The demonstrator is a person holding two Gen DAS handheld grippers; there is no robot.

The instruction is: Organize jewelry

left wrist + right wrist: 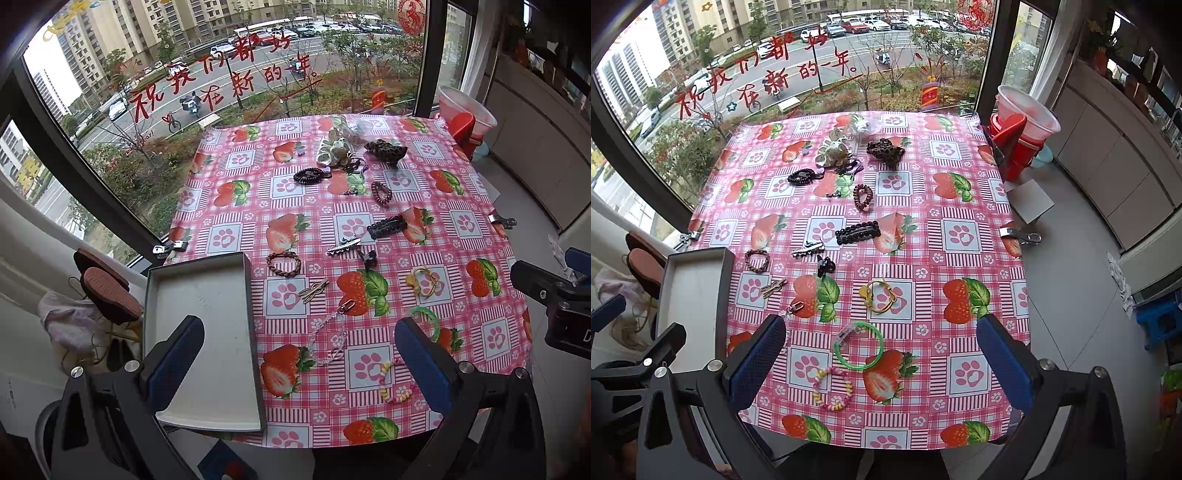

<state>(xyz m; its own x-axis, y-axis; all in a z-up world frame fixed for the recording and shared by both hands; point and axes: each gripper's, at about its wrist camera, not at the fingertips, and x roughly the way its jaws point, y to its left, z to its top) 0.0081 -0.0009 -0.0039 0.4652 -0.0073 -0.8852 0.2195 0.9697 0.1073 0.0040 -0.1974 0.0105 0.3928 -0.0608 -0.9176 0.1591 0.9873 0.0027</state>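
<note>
A shallow grey tray [207,421] [727,266] lies empty at the table's near left corner. Jewelry and hair pieces are strewn over the strawberry tablecloth [388,236]: a green bangle [858,345], a pastel bead bracelet [833,387], a gold heart clip [881,295], a braided brown ring [283,263], a clear bead chain [332,339], a black beaded clip [857,232], a silver clip [342,246]. My left gripper [299,354] hovers open above the tray's right wall and the bead chain. My right gripper [881,354] hovers open over the green bangle. Neither holds anything.
At the far edge sit a leopard claw clip [885,149], a white scrunchie [833,151] and dark coil ties [801,176]. Metal clamps [1019,234] pin the cloth. Red stool and bucket [1023,125] stand far right; slippers [107,291] lie on the sill at left, by the window.
</note>
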